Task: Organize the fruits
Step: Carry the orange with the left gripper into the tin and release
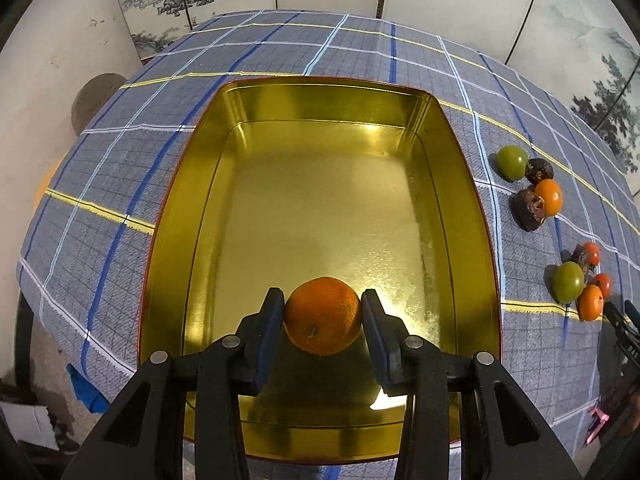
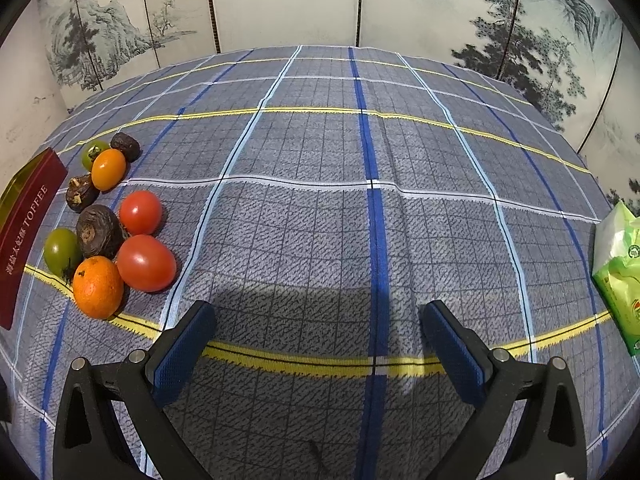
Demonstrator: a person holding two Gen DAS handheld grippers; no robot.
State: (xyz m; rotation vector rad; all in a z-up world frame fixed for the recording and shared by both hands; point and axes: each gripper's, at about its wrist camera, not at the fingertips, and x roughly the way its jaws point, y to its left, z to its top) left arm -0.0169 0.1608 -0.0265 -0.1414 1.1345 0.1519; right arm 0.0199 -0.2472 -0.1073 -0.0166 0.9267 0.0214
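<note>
My left gripper (image 1: 323,310) is shut on an orange mandarin (image 1: 322,316), held low over the near end of a gold tin box (image 1: 168,216) with a red outside. Nothing else lies inside the box. To the box's right on the cloth lie loose fruits: a green tomato (image 1: 512,162), an orange tomato (image 1: 549,197) and dark brown fruits (image 1: 529,209). In the right wrist view my right gripper (image 2: 318,326) stands open over bare cloth. Left of it lie a mandarin (image 2: 98,287), red tomatoes (image 2: 146,263), a brown fruit (image 2: 98,231) and a green tomato (image 2: 60,251).
The table wears a blue-grey plaid cloth (image 2: 320,208). The tin's red side (image 2: 28,228) reads TOFFEE at the left edge of the right wrist view. A green packet (image 2: 620,276) lies at the table's right edge. A painted folding screen (image 2: 280,0) stands behind.
</note>
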